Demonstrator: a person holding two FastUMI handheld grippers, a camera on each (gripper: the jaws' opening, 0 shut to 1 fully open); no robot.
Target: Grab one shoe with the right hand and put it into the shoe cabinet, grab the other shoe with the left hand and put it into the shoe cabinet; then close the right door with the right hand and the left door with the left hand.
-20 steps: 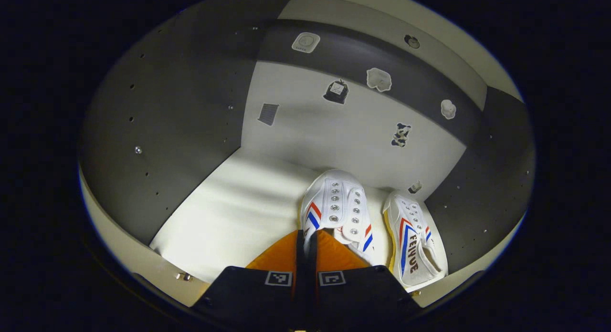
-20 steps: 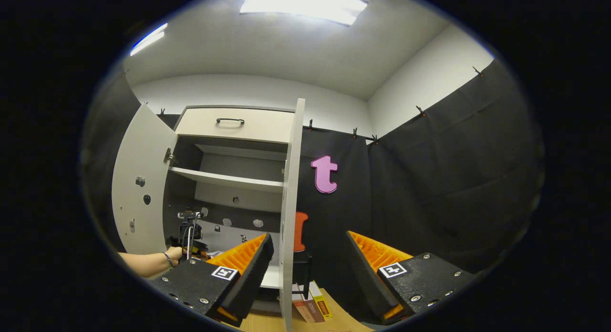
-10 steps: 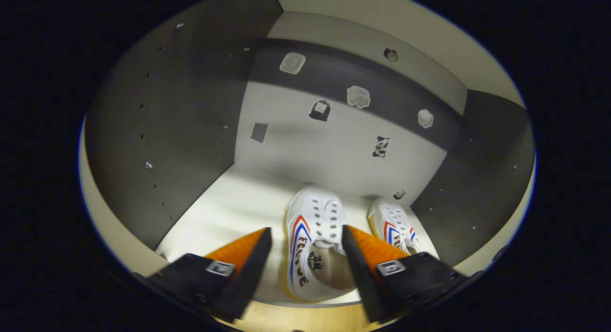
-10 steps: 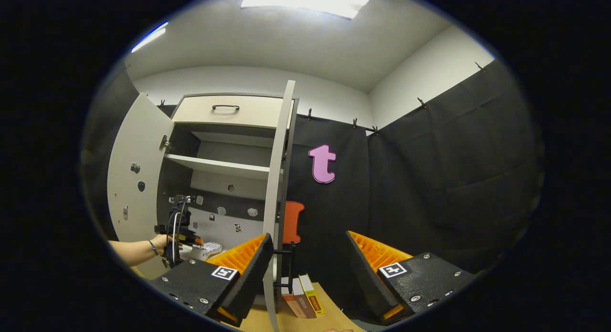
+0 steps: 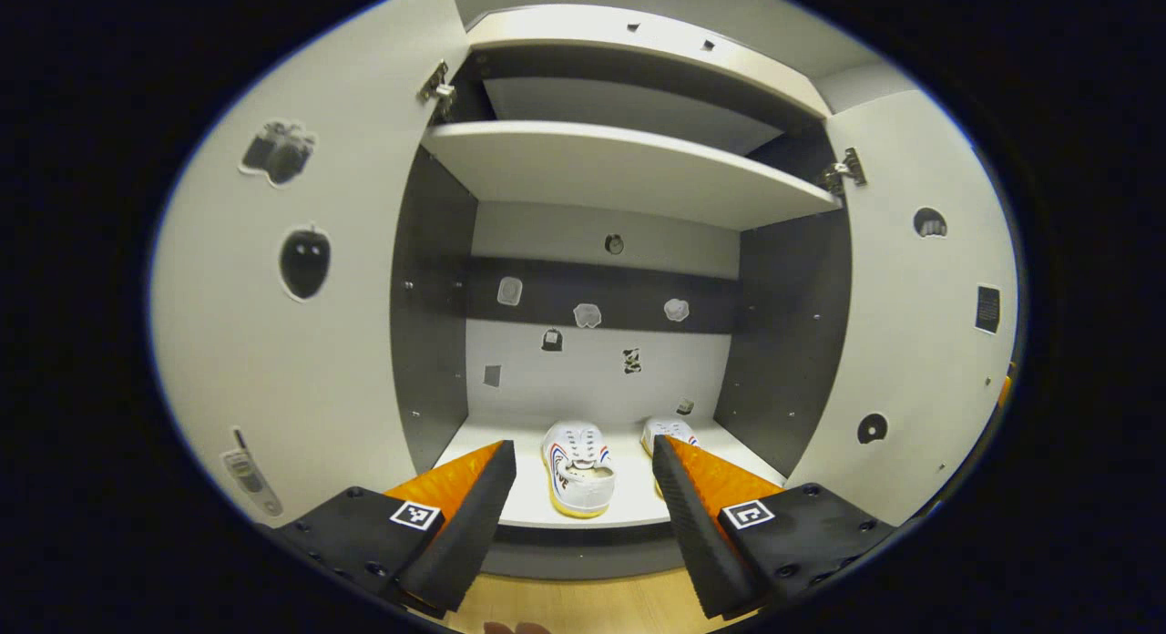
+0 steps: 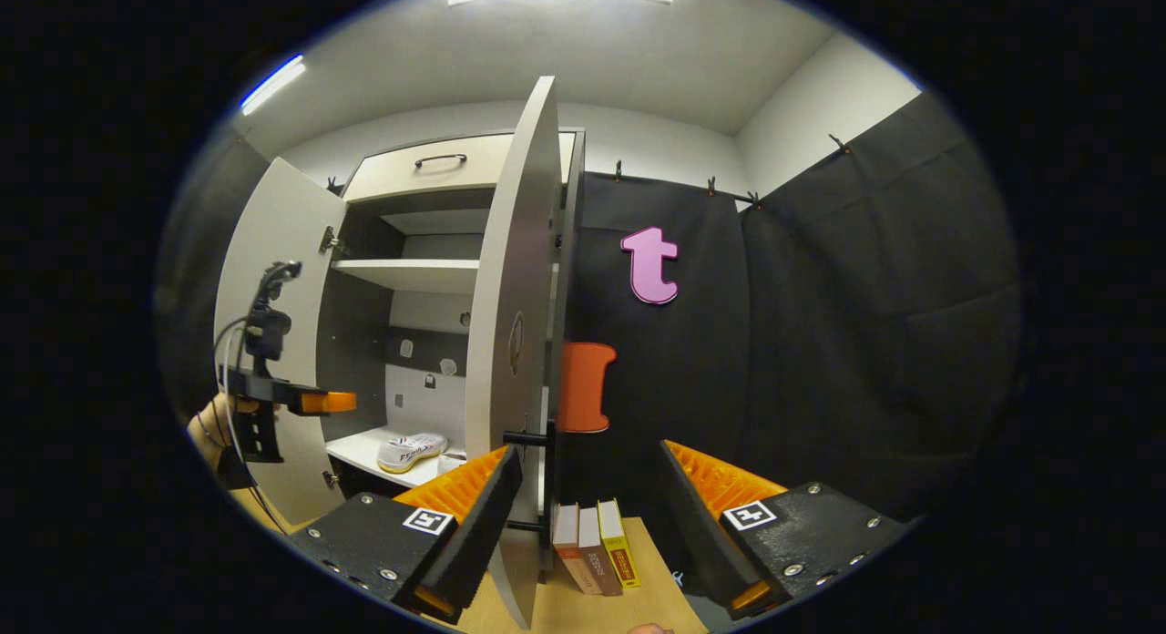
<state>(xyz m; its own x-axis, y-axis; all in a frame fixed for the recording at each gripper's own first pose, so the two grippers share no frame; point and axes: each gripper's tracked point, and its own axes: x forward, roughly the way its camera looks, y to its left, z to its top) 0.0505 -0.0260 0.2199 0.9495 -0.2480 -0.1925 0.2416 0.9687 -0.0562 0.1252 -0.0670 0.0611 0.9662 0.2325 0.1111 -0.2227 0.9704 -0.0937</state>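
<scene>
Since a second ago the left gripper [image 5: 583, 488] has let go of its shoe and backed out of the cabinet [image 5: 629, 165]; its fingers are now spread wide and hold nothing. Both shoes sit side by side on the bottom shelf [image 5: 510, 502], toes toward the back wall: the left shoe [image 5: 577, 468] in plain sight, the right shoe [image 5: 667, 428] partly hidden behind one finger. Left door [image 5: 273, 342] and right door [image 5: 920, 324] both stand open. Right gripper [image 6: 588, 497] is spread and empty, hanging just outside the right door's edge, above a few books [image 6: 597, 557] standing on the floor.
</scene>
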